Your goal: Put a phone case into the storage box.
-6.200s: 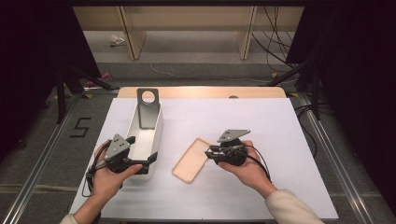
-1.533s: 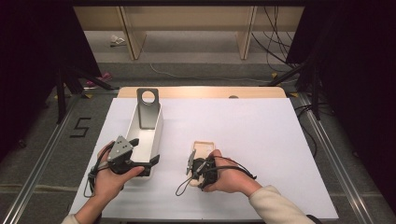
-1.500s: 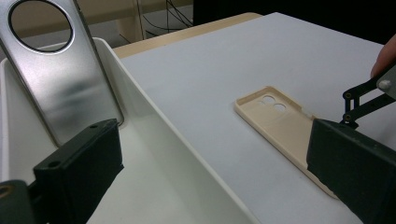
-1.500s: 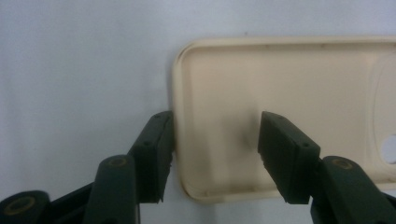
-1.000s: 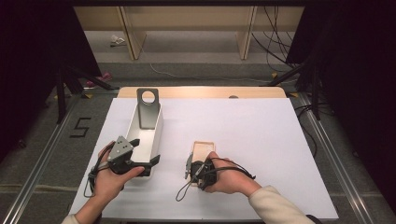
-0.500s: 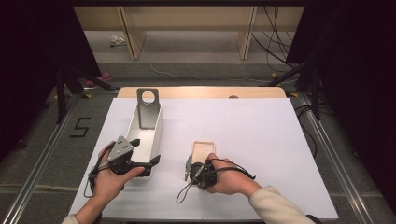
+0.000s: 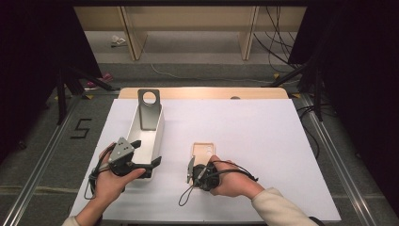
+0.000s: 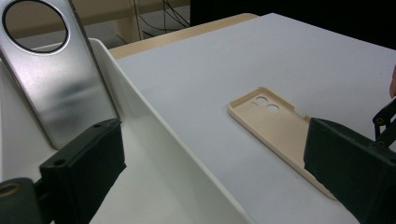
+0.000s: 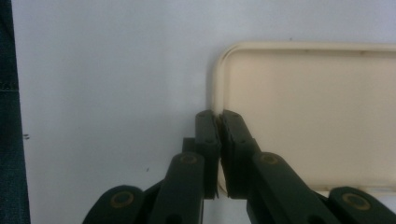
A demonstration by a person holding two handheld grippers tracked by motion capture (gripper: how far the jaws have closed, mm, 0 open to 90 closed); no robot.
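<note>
One beige phone case [image 7: 203,151], one white bin [image 7: 145,136], one metal plate [image 7: 149,109], two grippers [image 7: 149,165]

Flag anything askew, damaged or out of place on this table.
Nothing looks damaged or spilled. The beige phone case lies flat, inside up, on the white table, the right claw pinching its side rim. The silver phone leans upright in the white bin, which seems deliberate.

Phone case [image 9: 317,116] cut off at right edge
</note>
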